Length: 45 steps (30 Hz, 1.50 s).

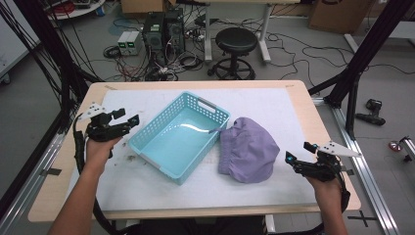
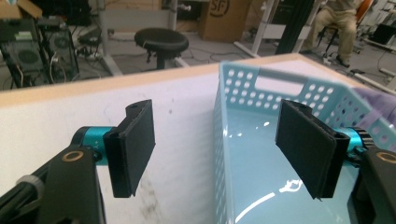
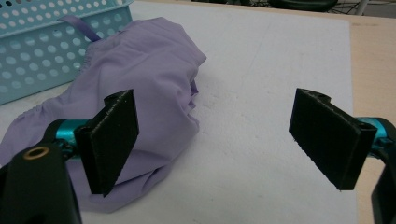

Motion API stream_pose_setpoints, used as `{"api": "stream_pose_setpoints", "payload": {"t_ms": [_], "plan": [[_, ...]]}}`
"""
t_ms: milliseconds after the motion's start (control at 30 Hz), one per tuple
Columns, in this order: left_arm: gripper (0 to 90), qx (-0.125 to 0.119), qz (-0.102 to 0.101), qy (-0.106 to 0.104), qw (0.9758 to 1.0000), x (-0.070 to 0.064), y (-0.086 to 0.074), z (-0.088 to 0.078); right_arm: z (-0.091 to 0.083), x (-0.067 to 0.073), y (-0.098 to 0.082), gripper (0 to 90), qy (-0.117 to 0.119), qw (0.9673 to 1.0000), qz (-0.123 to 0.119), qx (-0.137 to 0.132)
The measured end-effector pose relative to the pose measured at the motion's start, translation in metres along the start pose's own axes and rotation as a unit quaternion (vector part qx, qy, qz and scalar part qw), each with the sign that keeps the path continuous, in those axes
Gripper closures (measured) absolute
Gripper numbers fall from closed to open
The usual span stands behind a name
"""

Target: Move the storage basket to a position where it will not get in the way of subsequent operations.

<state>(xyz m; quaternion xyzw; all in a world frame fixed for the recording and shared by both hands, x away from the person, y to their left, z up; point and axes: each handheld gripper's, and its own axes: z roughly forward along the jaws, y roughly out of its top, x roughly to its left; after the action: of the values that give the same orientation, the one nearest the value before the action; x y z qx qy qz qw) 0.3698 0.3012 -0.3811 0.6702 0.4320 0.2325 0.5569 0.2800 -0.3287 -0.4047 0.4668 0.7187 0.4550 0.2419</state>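
On the surface (image 1: 293, 105), the basket (image 1: 179, 134) is straddled at its wall by the wide, empty left tool (image 1: 128, 120). The cloth (image 1: 248, 149) lies beside it, touching. The right tool (image 1: 292, 159), wide and empty, is near; a shallow pinch could slip off the cloth.

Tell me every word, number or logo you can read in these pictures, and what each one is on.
"SF": printed in a ring on the cardboard box on the floor behind the table, left gripper view.
Cardboard box at the far right, high view: a dark mark, cut off by the frame and unreadable.
Basket, purple cloth, stool and computers: no readable writing.
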Motion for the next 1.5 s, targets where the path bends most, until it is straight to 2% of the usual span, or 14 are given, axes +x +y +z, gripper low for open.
{"api": "stream_pose_setpoints", "payload": {"t_ms": [133, 200, 300, 400, 467, 600, 667, 767, 800, 1033, 1167, 1300, 1367, 1500], "plan": [[29.9, 0.033, -0.004, -0.002, 0.9994, 0.0, -0.012, 0.008, 0.0, 0.001, 0.0, 15.6, 0.0, 1.0, -0.001, 0.003], [31.8, 0.039, 0.003, 0.0, 0.9992, -0.001, -0.015, 0.012, 0.0, 0.001, 0.0, 15.6, 0.0, 1.0, -0.002, 0.003], [34.1, 0.056, -0.005, -0.002, 0.9984, -0.001, -0.021, 0.018, 0.0, 0.002, 0.0, 15.6, 0.0, 1.0, -0.004, 0.004], [40.5, 0.057, -0.007, -0.001, 0.9983, -0.003, -0.03, 0.02, 0.0, 0.003, 0.0, 15.6, 0.0, 1.0, -0.006, 0.006], [41.3, 0.072, -0.011, -0.006, 0.9973, -0.003, -0.034, 0.022, 0.0, 0.003, 0.0, 15.6, 0.0, 1.0, -0.006, 0.006], [52.1, 0.079, 0.006, -0.01, 0.9968, -0.008, -0.035, 0.025, 0.0, 0.003, -0.001, 15.6, 0.0, 1.0, -0.005, 0.006], [57.2, 0.078, 0.006, -0.015, 0.9968, -0.009, -0.034, 0.025, 0.0, 0.003, 0.0, 15.6, -0.001, 1.0, -0.006, 0.006], [75.1, 0.082, 0.023, -0.015, 0.9963, -0.012, -0.033, 0.023, 0.0, 0.003, 0.0, 15.6, -0.001, 1.0, -0.007, 0.006], [83.5, 0.085, 0.03, -0.006, 0.9959, -0.012, -0.032, 0.022, -0.001, 0.003, 0.0, 15.6, -0.001, 1.0, -0.006, 0.006], [84.0, 0.093, 0.035, 0.02, 0.9948, -0.016, -0.032, 0.013, -0.002, 0.003, 0.0, 15.6, -0.004, 1.0, -0.005, 0.005], [84.0, 0.089, 0.026, 0.04, 0.9949, -0.017, -0.036, 0.002, -0.002, 0.003, 0.0, 15.6, -0.004, 1.0, -0.004, 0.004], [84.1, 0.088, 0.022, 0.051, 0.9946, -0.014, -0.039, -0.012, -0.001, 0.003, 0.0, 15.6, -0.003, 1.0, -0.005, 0.004], [84.1, 0.086, 0.013, 0.055, 0.9946, -0.013, -0.041, -0.02, 0.0, 0.004, 0.001, 15.6, -0.002, 1.0, -0.005, 0.005], [84.0, 0.077, -0.002, 0.07, 0.9946, -0.02, -0.048, -0.033, 0.001, 0.004, 0.001, 15.6, -0.003, 1.0, -0.005, 0.005]]}}
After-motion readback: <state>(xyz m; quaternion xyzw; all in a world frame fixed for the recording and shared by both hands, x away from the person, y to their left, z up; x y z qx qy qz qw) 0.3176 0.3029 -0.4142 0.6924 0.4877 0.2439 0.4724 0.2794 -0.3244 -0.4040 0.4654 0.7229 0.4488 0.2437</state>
